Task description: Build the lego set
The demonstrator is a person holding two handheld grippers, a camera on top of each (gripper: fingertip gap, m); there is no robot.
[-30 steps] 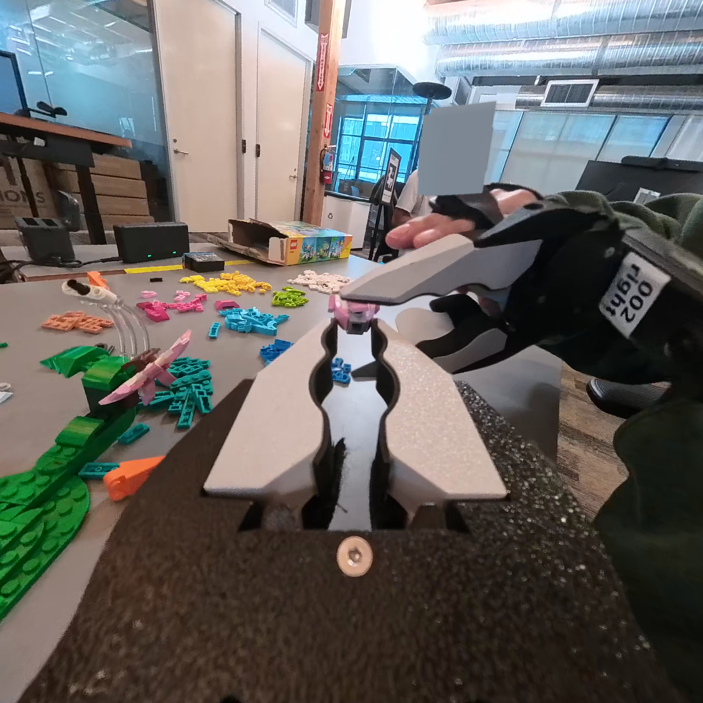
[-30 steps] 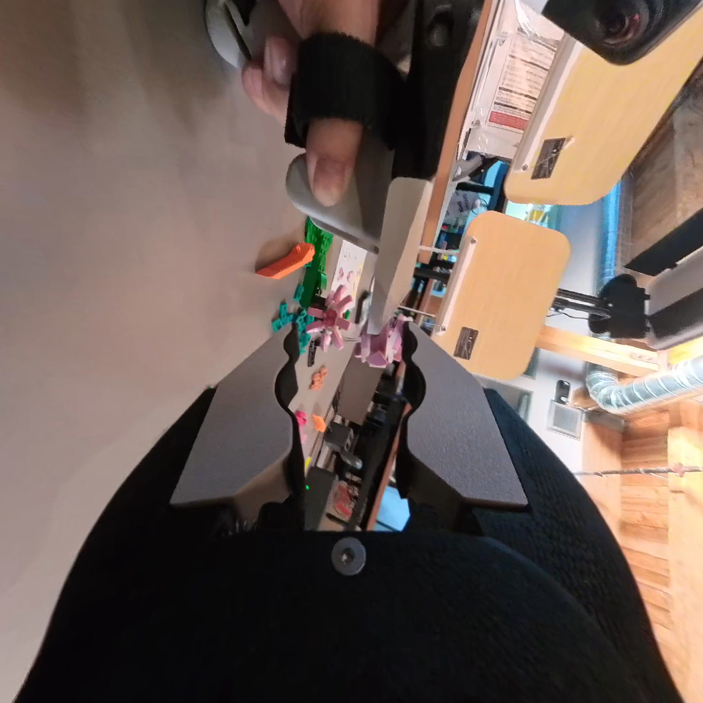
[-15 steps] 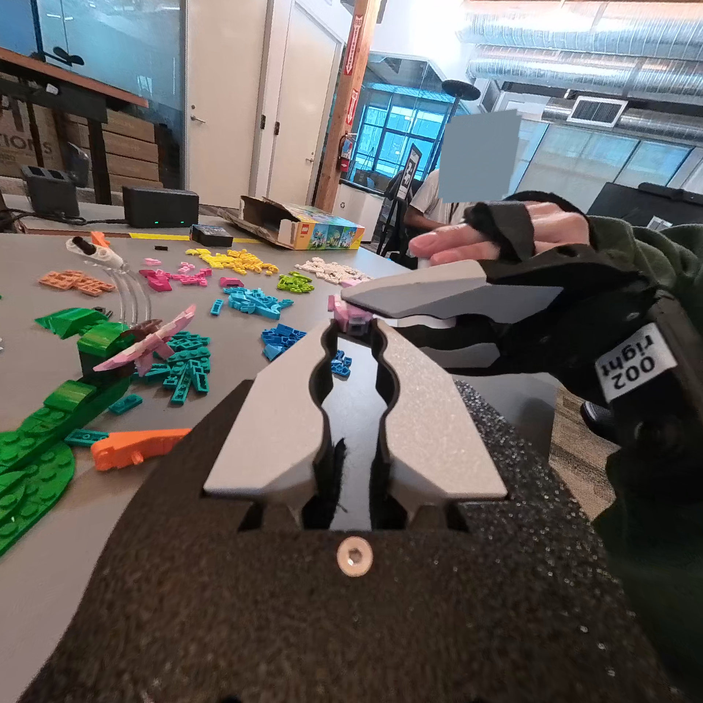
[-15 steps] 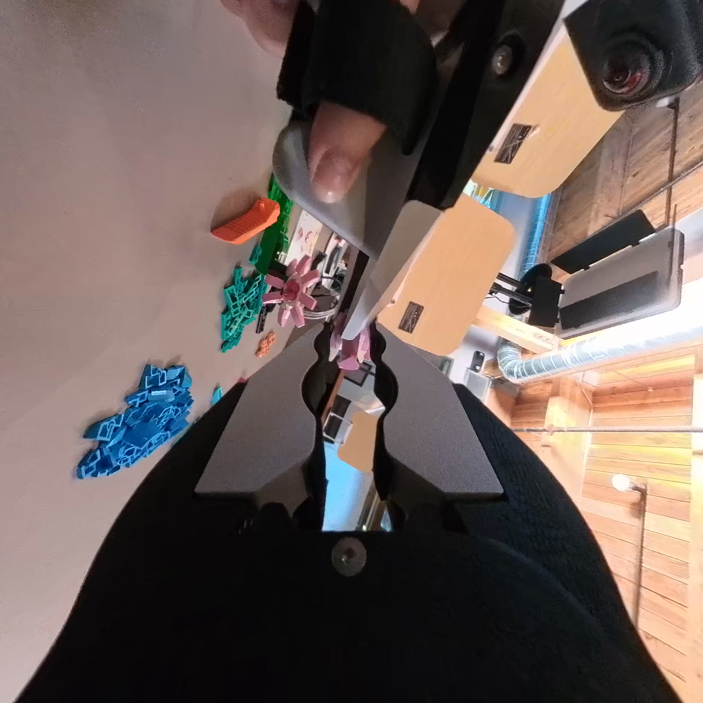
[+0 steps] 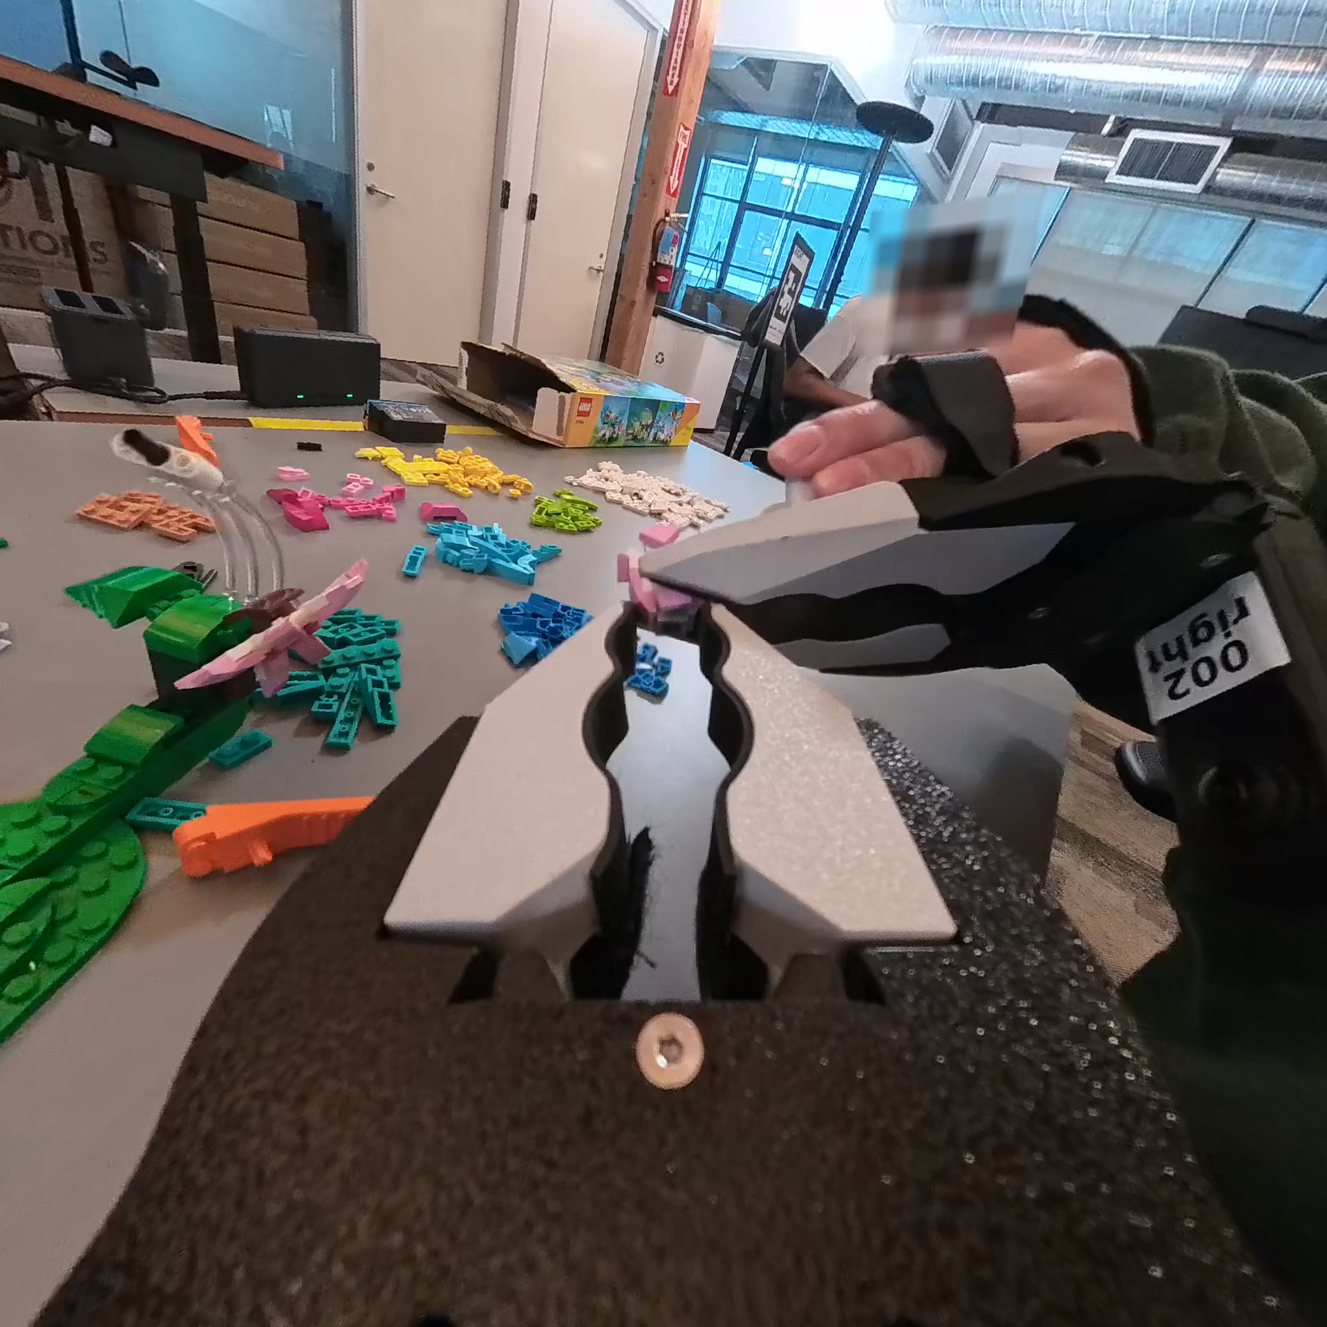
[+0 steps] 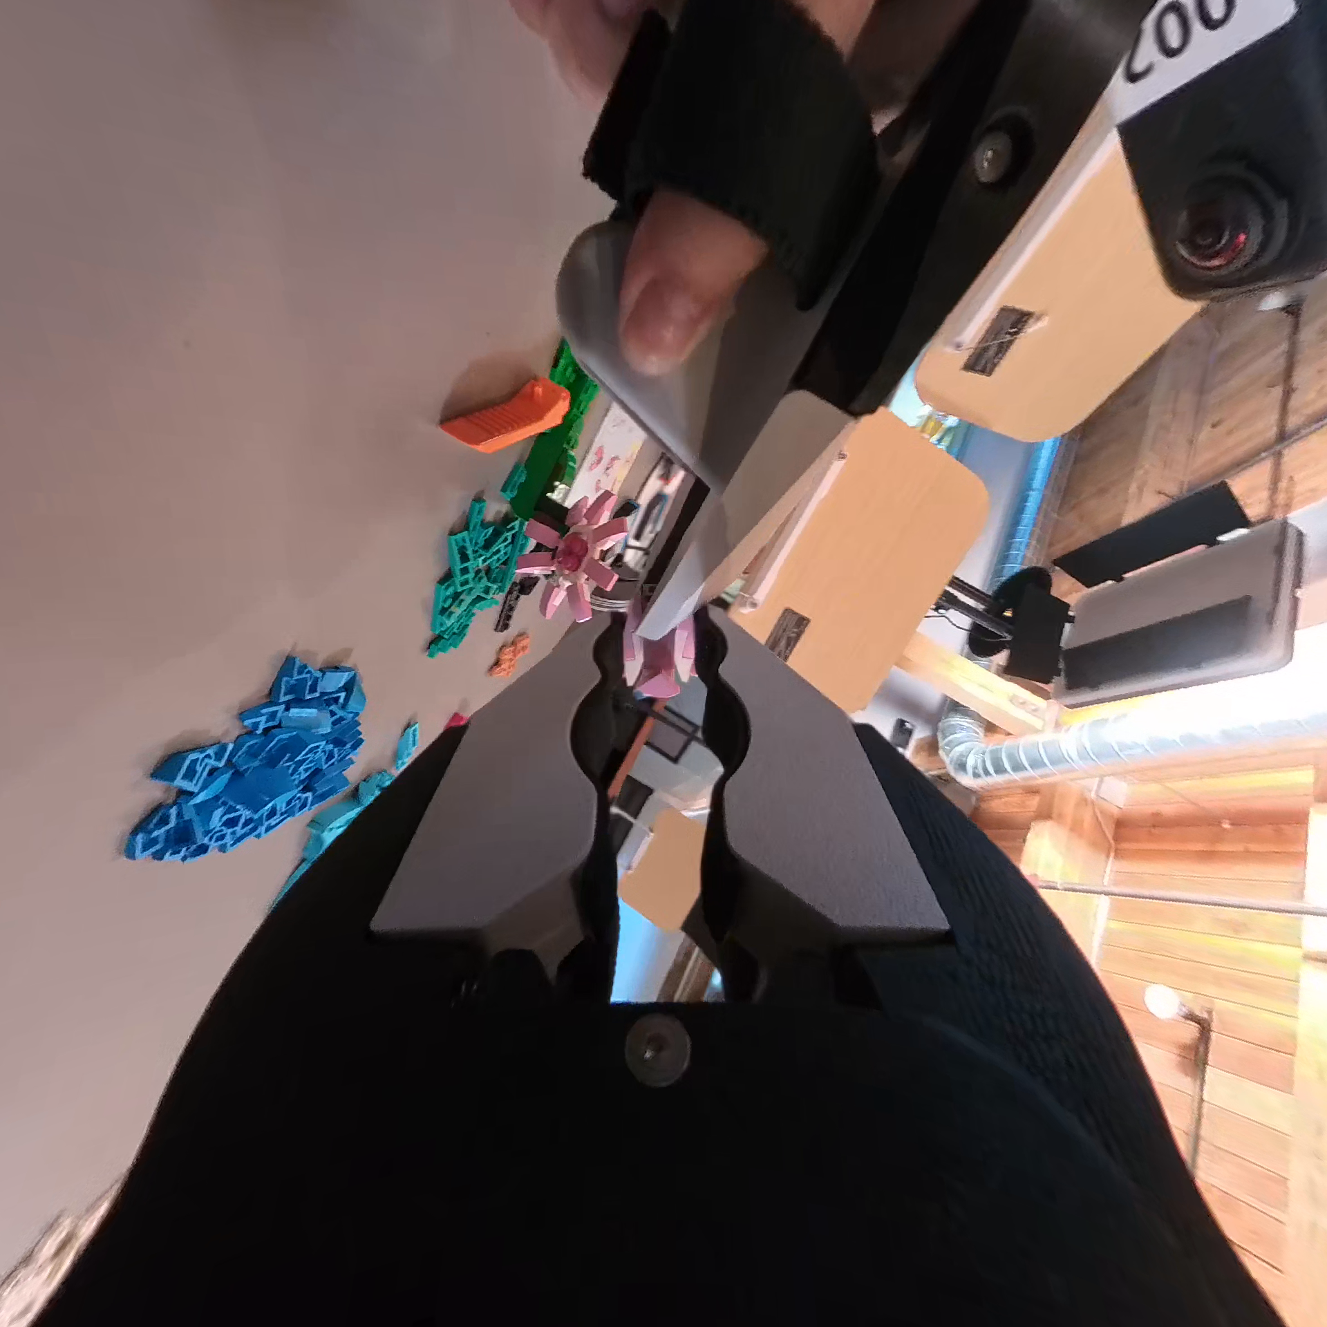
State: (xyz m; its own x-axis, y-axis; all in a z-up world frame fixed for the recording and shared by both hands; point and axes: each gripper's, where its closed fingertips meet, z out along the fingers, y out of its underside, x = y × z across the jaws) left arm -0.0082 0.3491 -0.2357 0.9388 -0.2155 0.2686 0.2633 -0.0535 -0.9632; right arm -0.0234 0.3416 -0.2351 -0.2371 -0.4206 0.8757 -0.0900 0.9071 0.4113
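A small pink lego assembly [image 5: 657,599] was held in mid-air above the desk [image 5: 459,650], well clear of the sorted piles. The left gripper [image 5: 664,619] was closed on it from below, its jaws pinched at the tips. The right gripper [image 6: 657,650] came in crosswise, rolled onto its side, and its jaws were likewise narrowed onto the same pink cluster, which appeared as petal-like pieces between the tips in the right wrist view. Whether a separate petal was being pressed on, or the one assembly was gripped by both, could not be told.

The chief risk was judged to lie in the smallness of the hold. If force were applied off the stud axis, the piece could be twisted out of the left jaws and dropped among the blue bricks [image 5: 546,621] below. Too hard a squeeze could pop petals already seated. A push not braced by the opposing gripper could let the joint seat only partly.

The finished pink flower [image 5: 283,635] on the green base [image 5: 64,847] stood well apart to the left, beside the teal pieces [image 5: 355,682] and an orange piece [image 5: 266,829], and was not thought to be endangered.
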